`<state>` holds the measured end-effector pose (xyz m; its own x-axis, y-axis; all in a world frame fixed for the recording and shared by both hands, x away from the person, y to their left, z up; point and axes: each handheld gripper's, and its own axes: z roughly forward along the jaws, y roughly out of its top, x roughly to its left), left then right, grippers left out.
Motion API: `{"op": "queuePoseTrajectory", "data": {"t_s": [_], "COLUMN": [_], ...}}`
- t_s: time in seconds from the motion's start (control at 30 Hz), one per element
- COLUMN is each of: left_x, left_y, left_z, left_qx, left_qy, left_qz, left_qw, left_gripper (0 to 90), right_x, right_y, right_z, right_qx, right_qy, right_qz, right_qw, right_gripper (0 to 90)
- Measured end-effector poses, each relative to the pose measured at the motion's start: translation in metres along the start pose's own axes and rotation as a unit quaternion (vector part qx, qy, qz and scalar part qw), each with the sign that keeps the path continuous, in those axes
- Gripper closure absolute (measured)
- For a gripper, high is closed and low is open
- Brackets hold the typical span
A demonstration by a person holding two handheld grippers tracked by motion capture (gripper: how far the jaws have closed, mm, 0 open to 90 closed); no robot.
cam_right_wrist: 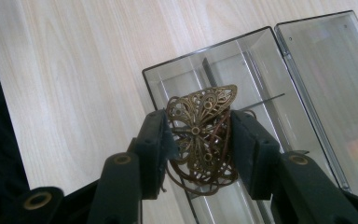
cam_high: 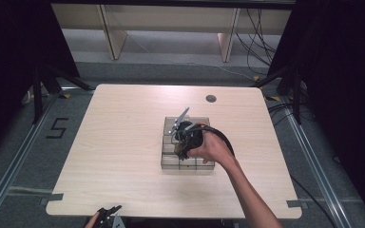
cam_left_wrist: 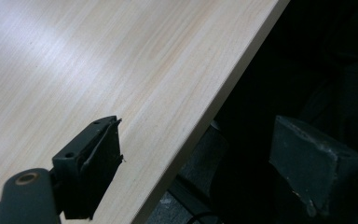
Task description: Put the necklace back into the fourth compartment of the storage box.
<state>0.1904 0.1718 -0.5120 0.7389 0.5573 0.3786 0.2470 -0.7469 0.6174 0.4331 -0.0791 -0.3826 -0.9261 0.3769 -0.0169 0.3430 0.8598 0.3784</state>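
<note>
One brass filigree butterfly ornament (cam_right_wrist: 202, 133), clamped edge-on in my right gripper (cam_right_wrist: 199, 140) above the clear compartmented plastic box (cam_right_wrist: 242, 65); left gripper (cam_left_wrist: 214, 154) apart, idle; risk: thin openwork may twist free, missing its compartment.

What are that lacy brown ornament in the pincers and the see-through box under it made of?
The brown filigree butterfly-shaped ornament looks like thin pierced metal, antique brass or bronze, judging by its dull sheen. The smoky clear compartment box seems hard plastic: glossy, reflective, dark-edged walls.
</note>
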Motion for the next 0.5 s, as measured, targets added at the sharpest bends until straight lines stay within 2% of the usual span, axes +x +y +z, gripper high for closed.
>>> {"op": "queuePoseTrajectory", "data": {"t_s": [0.23,0.27,0.3,0.5], "left_x": [0.0,-0.001,-0.001,-0.001], "left_y": [0.0,0.0,0.0,0.0], "left_z": [0.001,0.001,0.001,0.001], "left_qx": [0.004,0.002,0.001,0.001], "left_qy": [-0.006,0.004,0.001,0.0], "left_qz": [0.004,0.003,0.003,0.003], "left_qw": [1.0,1.0,1.0,1.0], "left_gripper": [15.8,15.8,15.8,15.8], "right_x": [-0.007,-0.008,-0.009,-0.005], "right_y": [0.004,0.004,0.004,0.009], "right_z": [0.01,0.011,0.012,0.018], "right_qx": [0.007,0.006,0.008,0.009], "right_qy": [0.006,0.004,0.007,0.009], "right_qz": [0.009,0.012,0.01,0.011], "right_qw": [0.9999,0.9999,0.9999,0.9999], "right_gripper": [58.8,58.8,58.8,58.8]}}
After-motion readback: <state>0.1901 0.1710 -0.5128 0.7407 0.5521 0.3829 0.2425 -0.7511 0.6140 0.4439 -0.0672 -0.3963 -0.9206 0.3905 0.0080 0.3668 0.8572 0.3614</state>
